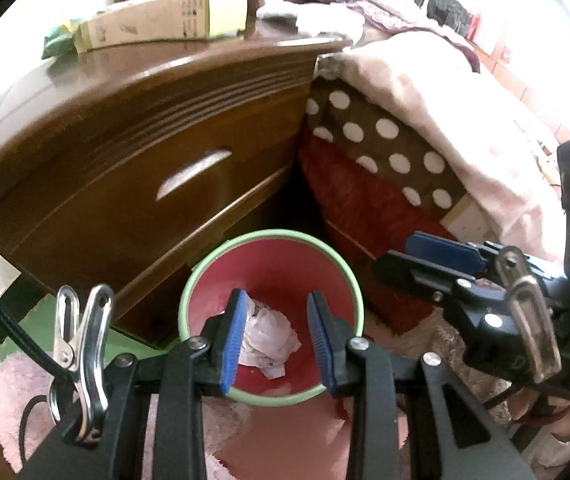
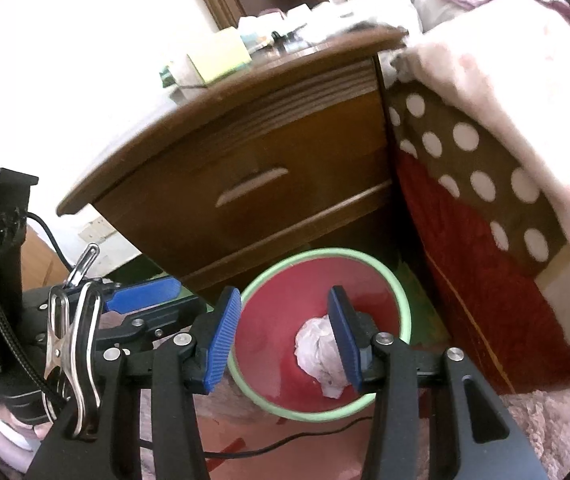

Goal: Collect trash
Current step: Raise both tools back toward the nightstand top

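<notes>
A red bin with a pale green rim (image 1: pixel 269 234) stands on the floor between a nightstand and a bed. A crumpled white paper (image 1: pixel 269 344) lies at its bottom. My left gripper (image 1: pixel 277 340) hangs above the bin's mouth, open, its blue pads apart with nothing between them. My right gripper (image 1: pixel 395 254) shows at the right, beside the bin. In the right wrist view the same bin's rim (image 2: pixel 325 254) and paper (image 2: pixel 317 344) lie below my right gripper (image 2: pixel 285 340), which is open and empty. The left gripper (image 2: pixel 189 296) shows at the left.
A brown wooden nightstand (image 1: pixel 133 152) with a drawer stands behind the bin, with a cardboard box (image 1: pixel 153 24) and a green packet (image 1: pixel 59 38) on top. A bed with a pink blanket (image 1: pixel 425 92) and polka-dot sheet is at the right. Pink rug and a black cable (image 2: pixel 285 440) lie on the floor.
</notes>
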Demonstrator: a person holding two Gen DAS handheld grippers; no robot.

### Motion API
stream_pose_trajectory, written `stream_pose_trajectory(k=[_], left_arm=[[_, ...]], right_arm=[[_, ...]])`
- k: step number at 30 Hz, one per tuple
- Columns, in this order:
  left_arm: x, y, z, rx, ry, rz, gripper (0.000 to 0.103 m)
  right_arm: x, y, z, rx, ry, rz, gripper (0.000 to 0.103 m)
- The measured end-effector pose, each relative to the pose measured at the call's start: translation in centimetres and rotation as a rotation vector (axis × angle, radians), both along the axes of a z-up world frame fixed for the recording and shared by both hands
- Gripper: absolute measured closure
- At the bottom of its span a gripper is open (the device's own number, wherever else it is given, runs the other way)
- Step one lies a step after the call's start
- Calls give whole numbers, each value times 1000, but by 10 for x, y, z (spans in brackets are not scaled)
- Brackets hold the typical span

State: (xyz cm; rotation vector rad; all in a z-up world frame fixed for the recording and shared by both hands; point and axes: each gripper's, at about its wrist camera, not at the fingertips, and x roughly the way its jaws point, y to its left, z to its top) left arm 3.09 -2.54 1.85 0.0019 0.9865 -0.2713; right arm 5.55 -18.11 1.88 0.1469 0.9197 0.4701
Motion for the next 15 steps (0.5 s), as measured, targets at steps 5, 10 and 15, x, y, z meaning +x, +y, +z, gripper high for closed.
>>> stream_pose_trajectory(k=[5, 10, 15], left_arm=[[-7, 4, 19, -10, -35, 8, 70], [-12, 8, 40, -15, -73, 23, 68], [-14, 13, 57, -20, -98, 39, 67]], right_arm=[[-8, 4, 19, 9, -48, 9, 57], [-15, 8, 36, 13, -90, 18, 57], [-20, 10, 54, 19, -131, 21, 57]])
